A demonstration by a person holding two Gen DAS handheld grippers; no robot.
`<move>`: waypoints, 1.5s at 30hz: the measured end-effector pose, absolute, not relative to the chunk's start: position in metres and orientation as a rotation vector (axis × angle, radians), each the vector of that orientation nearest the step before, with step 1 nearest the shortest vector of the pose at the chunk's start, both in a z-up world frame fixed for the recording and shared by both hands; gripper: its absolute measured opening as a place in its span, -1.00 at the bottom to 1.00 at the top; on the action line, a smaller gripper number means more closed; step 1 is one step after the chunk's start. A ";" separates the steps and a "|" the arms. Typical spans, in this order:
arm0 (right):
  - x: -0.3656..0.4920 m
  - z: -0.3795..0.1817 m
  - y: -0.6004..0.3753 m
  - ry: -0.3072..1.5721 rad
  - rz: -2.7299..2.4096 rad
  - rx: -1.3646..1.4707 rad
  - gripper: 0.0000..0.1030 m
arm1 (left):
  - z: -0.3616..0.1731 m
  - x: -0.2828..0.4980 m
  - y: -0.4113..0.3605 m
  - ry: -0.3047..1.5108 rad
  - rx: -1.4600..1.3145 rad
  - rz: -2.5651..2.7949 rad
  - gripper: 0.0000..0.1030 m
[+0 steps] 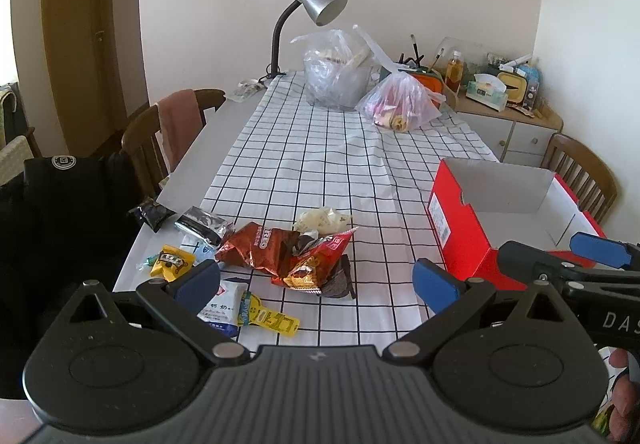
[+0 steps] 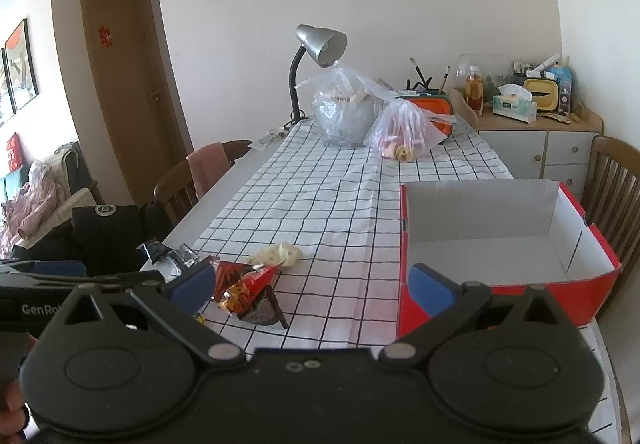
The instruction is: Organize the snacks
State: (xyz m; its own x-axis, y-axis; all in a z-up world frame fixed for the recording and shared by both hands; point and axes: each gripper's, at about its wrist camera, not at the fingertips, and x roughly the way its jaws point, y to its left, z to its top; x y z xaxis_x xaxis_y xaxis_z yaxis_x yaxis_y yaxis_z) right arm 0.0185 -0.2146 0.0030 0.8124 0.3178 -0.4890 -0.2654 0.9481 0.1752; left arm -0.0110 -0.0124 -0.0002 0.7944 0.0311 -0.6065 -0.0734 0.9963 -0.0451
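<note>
Several snack packets lie in a loose pile on the checked cloth: red foil bags (image 1: pixel 288 256) (image 2: pixel 244 284), a pale wrapper (image 1: pixel 324 219) (image 2: pixel 278 254), yellow packets (image 1: pixel 172 262), a white-blue pouch (image 1: pixel 224 306), and black and silver packs (image 1: pixel 200 222) (image 2: pixel 176 258). A red cardboard box (image 1: pixel 468 240) (image 2: pixel 404 244) with a white inside stands open to the right, nothing visible in it. My left gripper (image 1: pixel 316 280) hovers open over the near edge of the pile. My right gripper (image 2: pixel 312 284) hangs open between pile and box, holding nothing.
At the table's far end stand a grey desk lamp (image 1: pixel 320 1) and two filled plastic bags (image 1: pixel 336 71) (image 1: pixel 400 103). Wooden chairs (image 1: pixel 168 131) (image 2: pixel 616 179) flank the table. A cluttered sideboard (image 2: pixel 540 139) stands at the back right. A dark jacket (image 1: pixel 68 195) lies at the left.
</note>
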 end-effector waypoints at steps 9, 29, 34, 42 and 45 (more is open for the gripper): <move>0.020 0.001 -0.211 0.549 0.320 0.100 1.00 | -0.001 -0.011 -0.013 0.656 -0.057 0.067 1.00; 0.020 0.000 -0.208 0.551 0.323 0.091 1.00 | -0.004 -0.014 -0.008 0.666 -0.060 0.084 1.00; 0.019 -0.001 -0.207 0.547 0.323 0.088 1.00 | -0.004 -0.015 -0.007 0.664 -0.061 0.089 1.00; 0.018 -0.001 -0.207 0.543 0.324 0.088 1.00 | -0.003 -0.014 -0.007 0.660 -0.061 0.093 1.00; 0.018 -0.001 -0.207 0.543 0.324 0.088 1.00 | -0.003 -0.015 -0.007 0.660 -0.061 0.094 1.00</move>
State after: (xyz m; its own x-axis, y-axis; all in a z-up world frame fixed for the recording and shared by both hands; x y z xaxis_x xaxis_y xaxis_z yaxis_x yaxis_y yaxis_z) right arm 0.0182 -0.2071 -0.0006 0.8066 0.3257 -0.4932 -0.2798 0.9455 0.1669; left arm -0.0146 -0.0071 -0.0033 0.7859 0.0680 -0.6146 -0.1071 0.9939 -0.0269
